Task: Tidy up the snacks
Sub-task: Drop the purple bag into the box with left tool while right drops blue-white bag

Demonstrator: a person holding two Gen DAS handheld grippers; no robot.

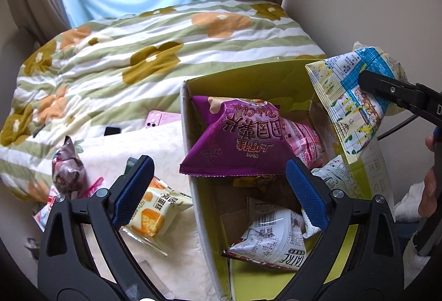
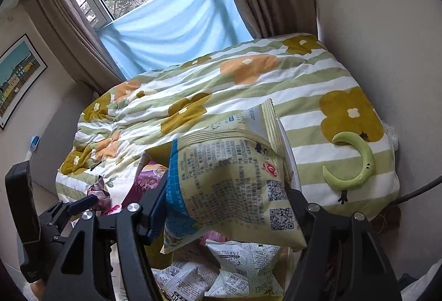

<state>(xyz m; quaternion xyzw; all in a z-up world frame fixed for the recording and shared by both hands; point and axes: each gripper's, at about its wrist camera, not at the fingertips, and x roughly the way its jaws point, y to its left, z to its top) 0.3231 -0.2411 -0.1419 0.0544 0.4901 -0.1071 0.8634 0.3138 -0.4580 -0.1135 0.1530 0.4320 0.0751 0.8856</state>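
Note:
A green-lined cardboard box (image 1: 190,118) stands on the bed and holds a purple snack bag (image 1: 234,140), a pink packet (image 1: 306,140) and white packets (image 1: 270,243). My left gripper (image 1: 218,185) is open and empty, low over the box's near left wall. A yellow cake packet (image 1: 150,214) lies just left of the box, between the left fingers. My right gripper (image 2: 226,207) is shut on a pale yellow and blue snack bag (image 2: 229,179) and holds it above the box's right side; the bag also shows in the left wrist view (image 1: 348,96).
A flowered striped quilt (image 1: 138,58) covers the bed. A brown wrapped snack (image 1: 67,171), a pink phone (image 1: 157,118) and a dark phone (image 1: 112,131) lie left of the box. A green crescent toy (image 2: 356,163) lies on the quilt. The wall is close on the right.

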